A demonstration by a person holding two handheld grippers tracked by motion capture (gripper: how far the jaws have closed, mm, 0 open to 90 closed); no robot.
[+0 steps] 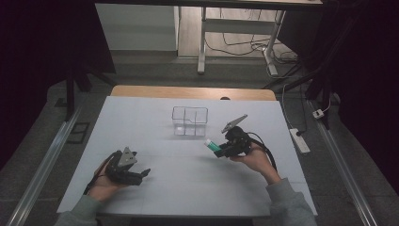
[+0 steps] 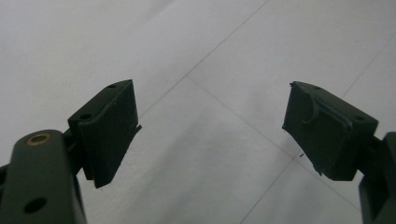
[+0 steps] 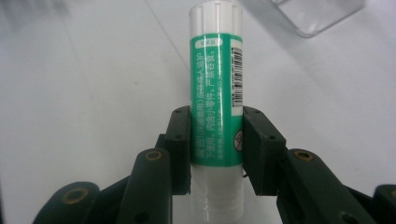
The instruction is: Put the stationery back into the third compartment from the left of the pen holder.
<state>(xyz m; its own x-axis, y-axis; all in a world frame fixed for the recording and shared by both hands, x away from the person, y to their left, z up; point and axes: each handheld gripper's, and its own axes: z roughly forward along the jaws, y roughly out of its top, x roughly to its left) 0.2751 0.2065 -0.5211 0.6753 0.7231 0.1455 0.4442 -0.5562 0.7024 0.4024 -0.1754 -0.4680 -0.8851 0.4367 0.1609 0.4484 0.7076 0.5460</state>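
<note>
A green-and-white glue stick (image 3: 216, 107) lies lengthwise between my right gripper's jaws, its white cap pointing away from the camera. My right gripper (image 3: 216, 149) is shut on it, both pads pressed to its green label. In the high view the glue stick (image 1: 211, 145) pokes out to the left of the right gripper (image 1: 221, 149), just in front of a clear plastic box (image 1: 189, 121). My left gripper (image 1: 141, 173) rests low at the near left of the white table (image 1: 141, 122). Its jaws (image 2: 210, 135) stand wide apart with only bare table surface between them.
The clear box has inner dividers and stands at the table's middle back. A wooden strip (image 1: 193, 92) edges the table's far side. Beyond it are a desk frame and floor cables. A power strip (image 1: 299, 140) lies on the floor at the right.
</note>
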